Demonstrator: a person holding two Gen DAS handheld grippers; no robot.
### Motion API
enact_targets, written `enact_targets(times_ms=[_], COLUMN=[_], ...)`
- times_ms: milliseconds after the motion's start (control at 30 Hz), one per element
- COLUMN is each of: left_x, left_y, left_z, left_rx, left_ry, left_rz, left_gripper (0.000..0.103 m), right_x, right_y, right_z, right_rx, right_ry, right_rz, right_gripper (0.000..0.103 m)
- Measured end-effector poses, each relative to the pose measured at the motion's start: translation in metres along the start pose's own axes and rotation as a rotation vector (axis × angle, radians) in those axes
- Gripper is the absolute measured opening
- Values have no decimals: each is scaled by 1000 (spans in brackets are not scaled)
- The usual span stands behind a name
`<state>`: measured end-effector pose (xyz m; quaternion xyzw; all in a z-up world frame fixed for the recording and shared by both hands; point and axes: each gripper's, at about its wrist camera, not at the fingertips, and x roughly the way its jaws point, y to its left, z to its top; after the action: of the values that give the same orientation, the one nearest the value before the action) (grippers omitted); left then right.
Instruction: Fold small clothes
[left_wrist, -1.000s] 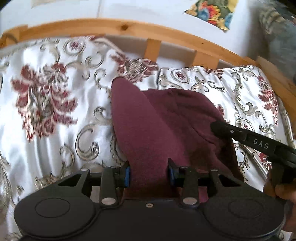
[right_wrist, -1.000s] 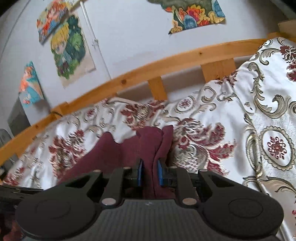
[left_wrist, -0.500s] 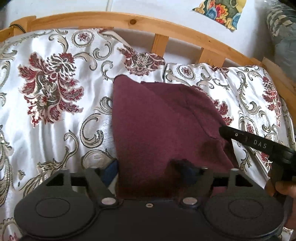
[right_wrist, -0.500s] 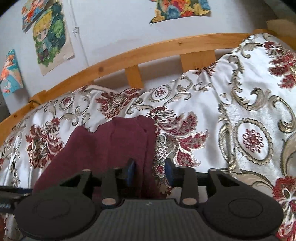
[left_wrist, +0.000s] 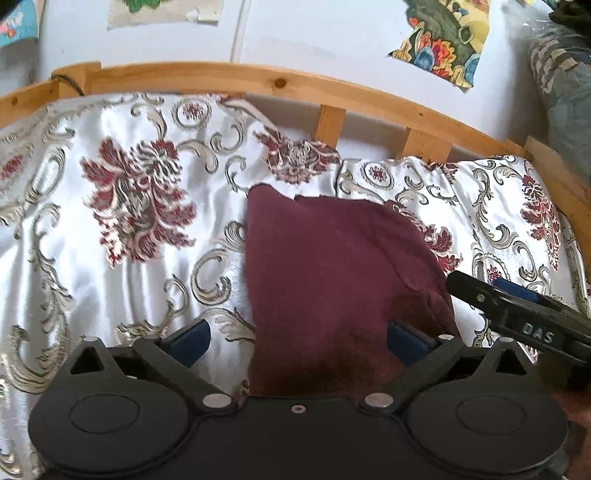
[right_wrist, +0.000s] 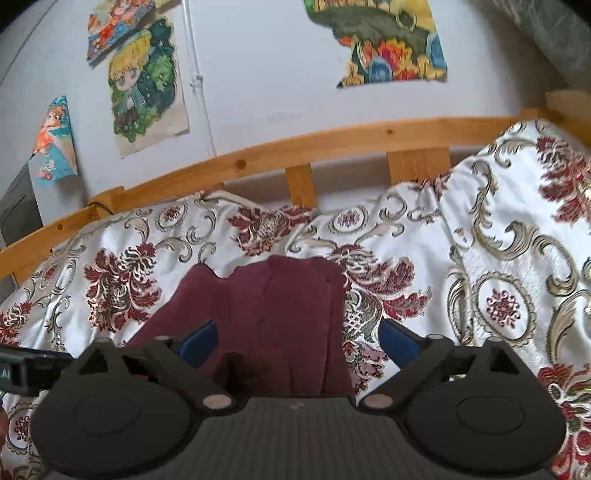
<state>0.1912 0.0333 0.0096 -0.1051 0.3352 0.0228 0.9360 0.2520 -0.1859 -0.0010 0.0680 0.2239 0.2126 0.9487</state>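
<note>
We see the maroon garment (left_wrist: 332, 266) lying flat on the floral bedspread (left_wrist: 122, 258), near the wooden rail (left_wrist: 280, 83) at the far side. A second ago both claws pinched its near edge. Now the left gripper (left_wrist: 297, 341) has just been opening and its jaws stand spread wide, the cloth lying loose between them, no pad pressing on it. The right gripper (right_wrist: 297, 341) has likewise just been opening; its blue pads (right_wrist: 397, 345) stand apart, the garment's right edge between them, untouched. The cloth has dropped from its raised bunch to lie flatter. Posters (right_wrist: 147, 85) hang on the wall.
</note>
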Motion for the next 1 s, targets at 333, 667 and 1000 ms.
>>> enact_targets(times_ms=[333, 667, 1000], left_x=[-41, -91, -131], left_y=[-12, -19, -9], left_z=[-7, -21, -56], left_rx=[98, 117, 132], left_ry=[-127, -190, -235], left_rz=[81, 83, 67], left_gripper=[102, 102, 102], right_x=[-64, -129, -179], right_y=[17, 30, 46], right_z=[-3, -15, -37], right_rx=[-77, -100, -96], right_ry=[-131, -232, -239], right_rz=[-58, -101, -122], right_gripper=[103, 103, 103])
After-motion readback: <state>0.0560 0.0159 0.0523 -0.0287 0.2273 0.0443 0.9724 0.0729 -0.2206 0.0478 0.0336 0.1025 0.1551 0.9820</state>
